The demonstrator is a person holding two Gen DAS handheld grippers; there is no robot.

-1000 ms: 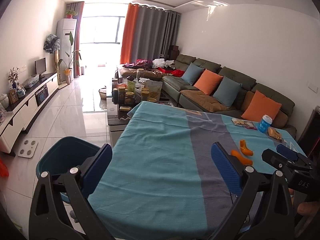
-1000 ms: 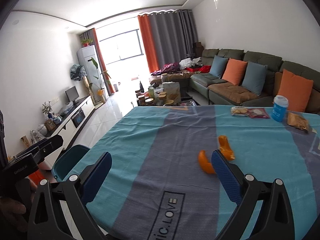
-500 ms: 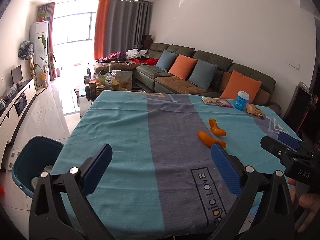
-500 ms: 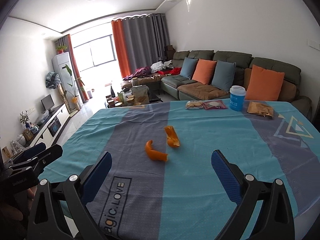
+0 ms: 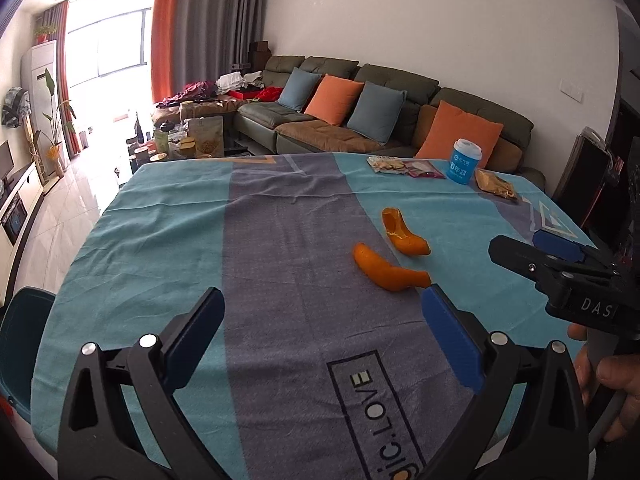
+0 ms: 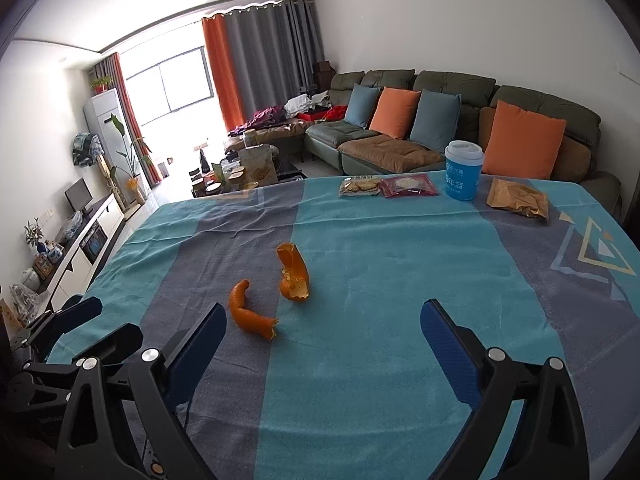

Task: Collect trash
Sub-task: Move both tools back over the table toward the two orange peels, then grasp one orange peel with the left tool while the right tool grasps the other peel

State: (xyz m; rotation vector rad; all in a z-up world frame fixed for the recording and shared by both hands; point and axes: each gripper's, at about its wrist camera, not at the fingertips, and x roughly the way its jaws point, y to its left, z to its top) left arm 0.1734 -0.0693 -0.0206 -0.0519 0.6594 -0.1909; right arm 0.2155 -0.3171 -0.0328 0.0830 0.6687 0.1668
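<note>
Now both tongs, left gripper (image 5: 322, 316) and right gripper (image 6: 322, 330), are spread wide and hold nothing; two peels (image 6: 294, 274) lie mid-frame on the cloth (image 6: 400, 280).

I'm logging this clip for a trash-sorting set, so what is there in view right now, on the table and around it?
Orange peel pieces: two, orange, mid-table on the grey stripe, apart.
Cup: one, blue with white lid, far table edge.
Snack packets: three along the far edge; one clear, one red, one brown, the brown one right of the cup.
Tablecloth: one, teal and grey.
Bin: one, dark teal, on the floor left of the table.
Sofa: one, dark green, with blue and orange cushions.
Left gripper: open, empty, over the near table.
Right gripper: open, empty.
Hand: one, holding the right gripper.
</note>
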